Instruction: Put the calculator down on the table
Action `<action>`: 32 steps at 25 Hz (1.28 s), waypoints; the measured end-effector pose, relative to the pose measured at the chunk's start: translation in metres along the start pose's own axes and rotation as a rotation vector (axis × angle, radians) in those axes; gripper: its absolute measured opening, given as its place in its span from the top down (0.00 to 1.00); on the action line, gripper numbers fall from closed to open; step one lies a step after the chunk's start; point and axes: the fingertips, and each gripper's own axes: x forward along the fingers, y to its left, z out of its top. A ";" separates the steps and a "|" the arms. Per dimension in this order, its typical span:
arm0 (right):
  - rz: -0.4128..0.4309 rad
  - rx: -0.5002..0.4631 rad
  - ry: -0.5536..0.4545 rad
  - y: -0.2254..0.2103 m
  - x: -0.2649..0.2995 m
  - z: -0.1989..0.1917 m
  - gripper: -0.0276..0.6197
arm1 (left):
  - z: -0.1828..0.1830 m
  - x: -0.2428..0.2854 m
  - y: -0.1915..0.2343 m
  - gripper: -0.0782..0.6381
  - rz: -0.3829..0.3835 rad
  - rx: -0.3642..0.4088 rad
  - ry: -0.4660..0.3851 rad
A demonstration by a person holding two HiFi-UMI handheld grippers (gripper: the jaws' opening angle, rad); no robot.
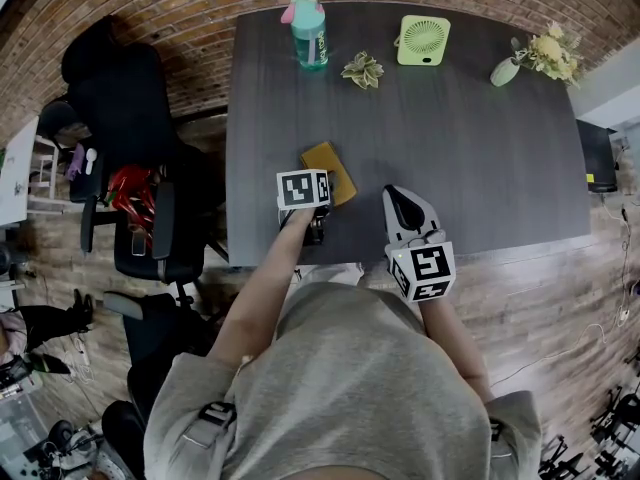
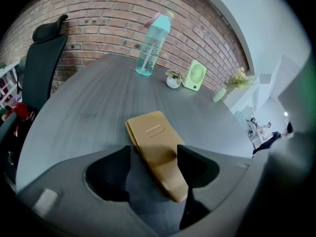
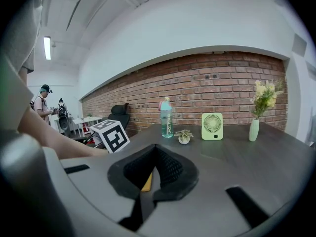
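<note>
Right tool [image 3: 155,154], jaws together, over dark table [image 3: 256,157].

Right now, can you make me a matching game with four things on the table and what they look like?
Things:
1. calculator
2. water bottle
3. fan
4. vase

Descriptions:
A. light green and square
B. holds flowers
C. tan, lying flat on the table
D. teal with a pink top

Pairs: 1-C, 2-D, 3-A, 4-B
</note>
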 end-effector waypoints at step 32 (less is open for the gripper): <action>0.045 -0.025 -0.069 0.058 -0.148 -0.039 0.95 | -0.096 -0.183 -0.069 0.84 0.022 0.147 -0.463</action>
